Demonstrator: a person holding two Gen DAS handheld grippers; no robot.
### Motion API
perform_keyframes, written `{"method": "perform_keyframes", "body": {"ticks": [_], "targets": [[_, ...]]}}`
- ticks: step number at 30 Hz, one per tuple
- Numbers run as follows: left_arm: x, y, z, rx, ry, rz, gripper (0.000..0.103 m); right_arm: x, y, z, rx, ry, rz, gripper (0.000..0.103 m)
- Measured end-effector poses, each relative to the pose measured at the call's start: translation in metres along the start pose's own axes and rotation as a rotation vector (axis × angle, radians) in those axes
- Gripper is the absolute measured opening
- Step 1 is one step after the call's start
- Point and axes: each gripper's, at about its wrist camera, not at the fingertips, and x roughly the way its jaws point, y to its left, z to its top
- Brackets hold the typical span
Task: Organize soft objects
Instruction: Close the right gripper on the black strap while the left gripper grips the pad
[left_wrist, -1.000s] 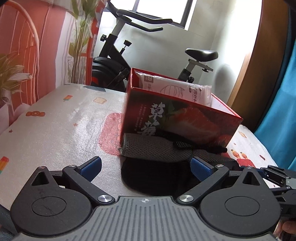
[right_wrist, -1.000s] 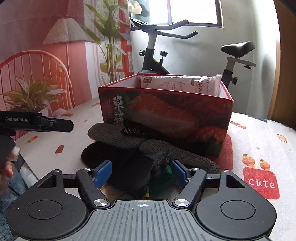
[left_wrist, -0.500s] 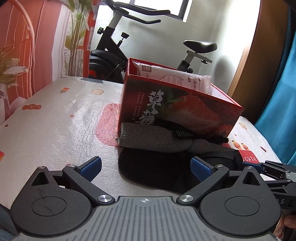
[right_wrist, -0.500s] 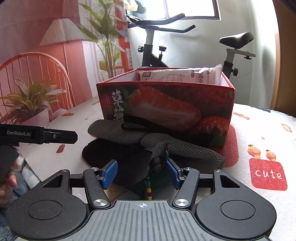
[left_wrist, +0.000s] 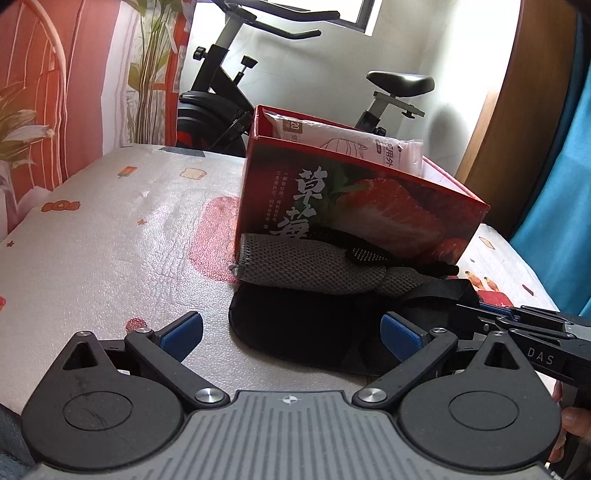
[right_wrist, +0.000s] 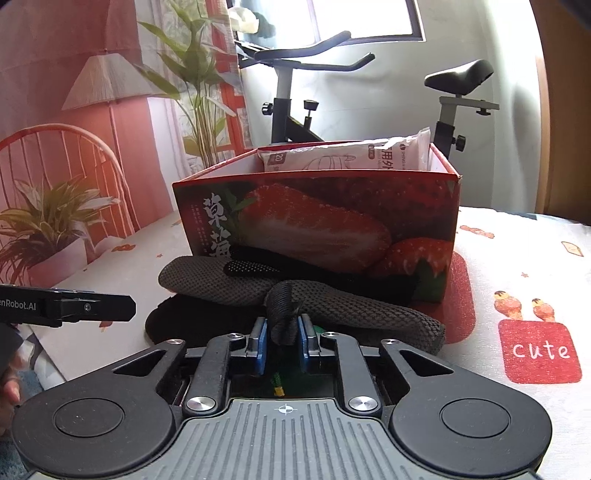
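**Strap pinched in front of the strawberry box**

The left gripper (left_wrist: 291, 334) hovers with jaws spread wide, holding nothing, over a flat black fabric pad (left_wrist: 303, 328). Grey mesh gloves (right_wrist: 221, 284) lie on it against the red strawberry-printed cardboard box (right_wrist: 317, 225), which holds a white plastic packet (right_wrist: 347, 157). Only the right wrist view shows the right gripper (right_wrist: 282, 345) nearly closed, clamping a black mesh strap (right_wrist: 282, 314).

A dark grey mesh-knit fabric piece (right_wrist: 332, 302) lies limp across a flat black soft pad (left_wrist: 295, 325) on the patterned table cover, touching the front of a red strawberry-printed cardboard box (right_wrist: 332, 221). One fold of it rises, pinched. A white plastic soft pack (right_wrist: 347, 157) stands inside the box.
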Motion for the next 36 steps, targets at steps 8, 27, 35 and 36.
{"method": "perform_keyframes", "body": {"ticks": [8,27,35,36], "targets": [[0.003,0.004,0.0,-0.028,0.017,0.004,0.103,-0.011,-0.008,-0.004,-0.034,-0.006,-0.086,0.011],[0.045,0.012,-0.007,-0.16,0.172,-0.063,0.094,-0.007,-0.014,-0.012,-0.076,0.003,-0.124,0.012],[0.053,0.003,-0.006,-0.16,0.18,-0.108,0.094,-0.006,-0.016,-0.011,-0.074,0.003,-0.118,0.012],[0.052,0.003,-0.006,-0.161,0.18,-0.11,0.094,-0.006,-0.016,-0.011,-0.074,0.003,-0.117,0.012]]}}
